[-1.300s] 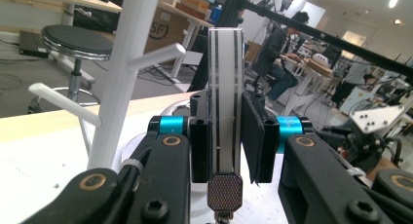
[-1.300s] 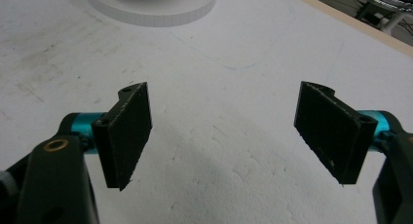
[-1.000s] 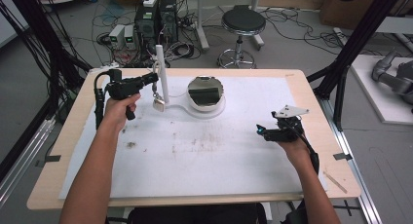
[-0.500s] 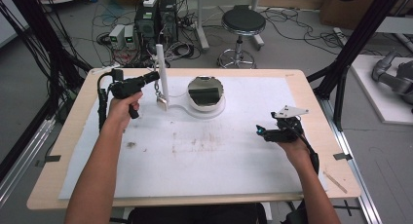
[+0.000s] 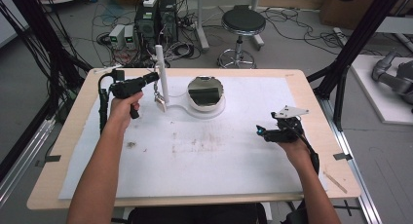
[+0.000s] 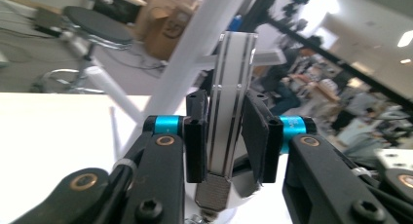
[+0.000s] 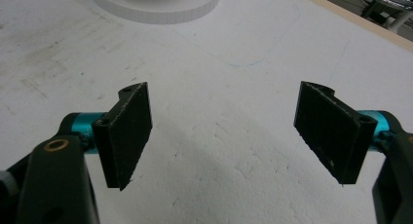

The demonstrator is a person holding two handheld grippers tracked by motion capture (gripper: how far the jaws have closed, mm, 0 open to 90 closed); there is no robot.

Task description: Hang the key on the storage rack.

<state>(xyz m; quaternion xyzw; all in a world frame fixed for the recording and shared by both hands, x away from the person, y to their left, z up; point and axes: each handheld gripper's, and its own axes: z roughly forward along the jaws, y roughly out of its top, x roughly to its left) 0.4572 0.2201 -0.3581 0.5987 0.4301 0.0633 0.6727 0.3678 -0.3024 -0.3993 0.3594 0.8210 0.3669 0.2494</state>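
Working view of a hang-up step at the white stand [image 5: 161, 70]. My left gripper [image 5: 155, 78] reaches level to the stand's upright post and has a grooved metal bar [image 6: 231, 87] between its pads. In the left gripper view the bar stands upright, with a pad against each long edge, just in front of the post and its short cross peg [image 6: 265, 53]. The jaws have just been opening a little around the bar, so I read this as a grip being loosened rather than one already let go. From the bar a short chain drops to a small silvery tag [image 5: 159, 101], which hangs close to the stand's base. I judge the carry to the stand done; what is left is confirming the bar sits on the peg, opening fully and backing off. My right gripper [image 5: 260, 131] rests idle on the white sheet [image 5: 219, 160], well apart from the stand, with its jaws spread wide and nothing between them. A round mirror-like disc [image 5: 205, 92] shares the stand's base just beside the post, so it crowds any retreat to that side. A stool [image 5: 243, 22] stands beyond the table [image 5: 311, 102].
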